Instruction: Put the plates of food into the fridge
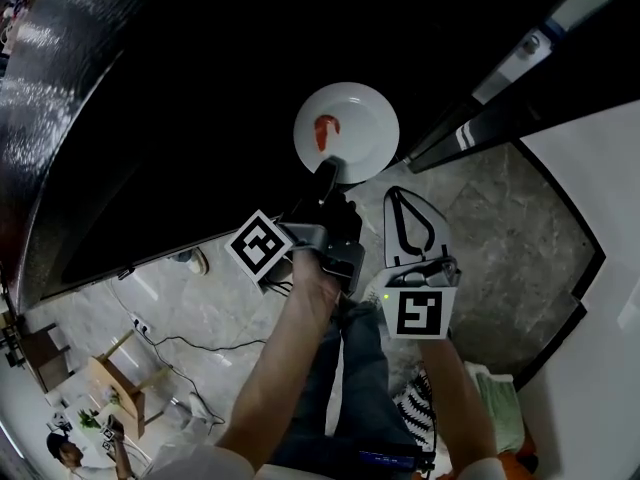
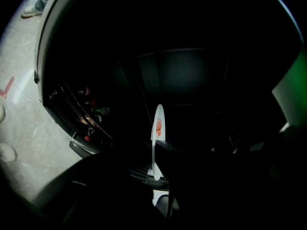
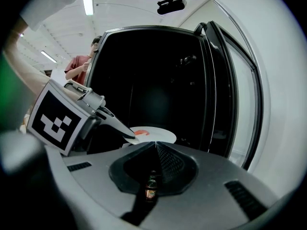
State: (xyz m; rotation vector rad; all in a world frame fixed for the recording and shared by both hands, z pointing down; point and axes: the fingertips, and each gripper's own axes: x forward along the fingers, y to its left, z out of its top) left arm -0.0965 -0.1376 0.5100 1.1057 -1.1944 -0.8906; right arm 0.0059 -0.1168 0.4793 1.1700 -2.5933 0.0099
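Observation:
A white plate (image 1: 352, 128) with a small orange-red piece of food (image 1: 326, 130) hangs level in front of the fridge's dark inside (image 1: 200, 88). My left gripper (image 1: 325, 171) is shut on its near rim. In the left gripper view the plate (image 2: 157, 128) appears edge-on between the dark jaws of the left gripper (image 2: 156, 155). My right gripper (image 1: 396, 194) sits just right of the plate and lower, its jaws shut to a point on nothing. The right gripper view looks over that right gripper (image 3: 153, 144) at the plate (image 3: 156, 135) and the left gripper's marker cube (image 3: 53, 120).
The open fridge door (image 1: 480, 108) stands on the right, its edge (image 3: 225, 85) close to my right gripper. Door shelves with small items (image 2: 81, 116) show at left. A person in a red shirt (image 3: 79, 68) stands behind. Cables and a wooden stool (image 1: 115, 383) lie on the marble floor.

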